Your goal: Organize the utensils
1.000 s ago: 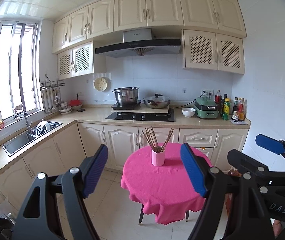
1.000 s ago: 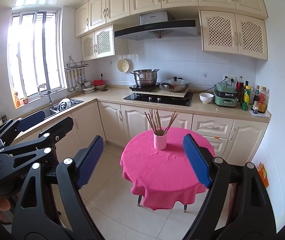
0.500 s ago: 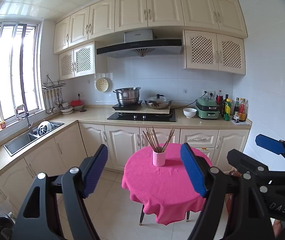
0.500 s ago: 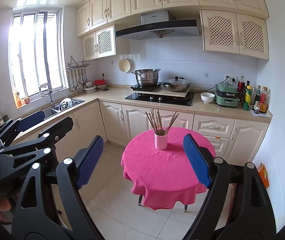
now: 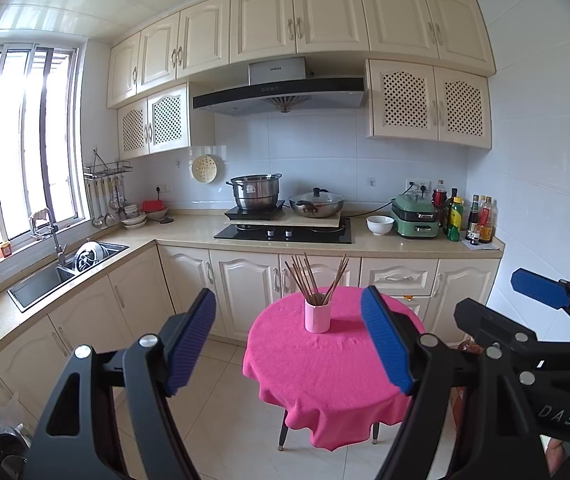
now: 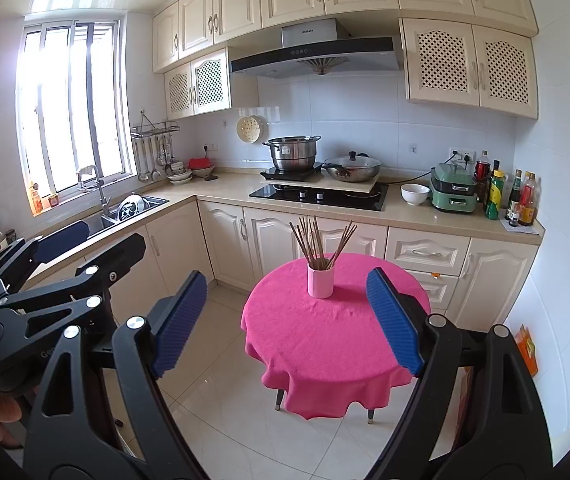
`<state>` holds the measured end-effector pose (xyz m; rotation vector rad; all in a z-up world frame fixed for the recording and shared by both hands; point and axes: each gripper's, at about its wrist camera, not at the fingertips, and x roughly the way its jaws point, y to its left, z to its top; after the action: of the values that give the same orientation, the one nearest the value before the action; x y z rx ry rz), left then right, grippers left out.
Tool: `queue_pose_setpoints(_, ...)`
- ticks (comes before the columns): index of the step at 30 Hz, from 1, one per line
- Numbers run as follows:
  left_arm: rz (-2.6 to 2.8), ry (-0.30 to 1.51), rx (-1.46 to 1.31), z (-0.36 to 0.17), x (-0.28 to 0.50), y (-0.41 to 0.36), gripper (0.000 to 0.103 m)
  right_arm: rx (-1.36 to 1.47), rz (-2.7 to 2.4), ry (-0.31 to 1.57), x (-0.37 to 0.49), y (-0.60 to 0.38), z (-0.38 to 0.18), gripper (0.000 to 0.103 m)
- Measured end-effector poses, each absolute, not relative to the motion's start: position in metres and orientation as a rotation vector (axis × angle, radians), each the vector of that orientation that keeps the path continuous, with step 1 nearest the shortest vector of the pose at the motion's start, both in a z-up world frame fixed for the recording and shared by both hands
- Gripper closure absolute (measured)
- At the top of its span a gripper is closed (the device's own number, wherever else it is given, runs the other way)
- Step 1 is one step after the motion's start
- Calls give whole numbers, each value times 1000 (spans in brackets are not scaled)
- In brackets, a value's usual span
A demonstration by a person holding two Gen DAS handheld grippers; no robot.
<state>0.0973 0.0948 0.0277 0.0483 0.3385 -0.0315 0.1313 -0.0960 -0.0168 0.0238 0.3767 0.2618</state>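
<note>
Beyond both gaping claws (image 5: 288, 340) (image 6: 286, 316), well apart, stands the chopstick cup (image 5: 317, 315)

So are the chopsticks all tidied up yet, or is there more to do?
Done: the chopsticks already stand in the pink cup on the pink table, fanned out loosely. In hand: nothing; the left gripper and right gripper are both open and empty, short of the table. Left: whatever sorting is wanted; no other utensils lie on the table.
</note>
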Motion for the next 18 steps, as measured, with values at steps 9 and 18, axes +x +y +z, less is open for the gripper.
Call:
queue_pose_setpoints(9, -33, 341, 48, 28, 98, 96, 29, 25, 263, 381, 133, -98, -17, 22)
queue_pose_setpoints(18, -39, 348, 47, 23, 100, 95, 29, 26, 263, 389, 136, -100, -21, 22)
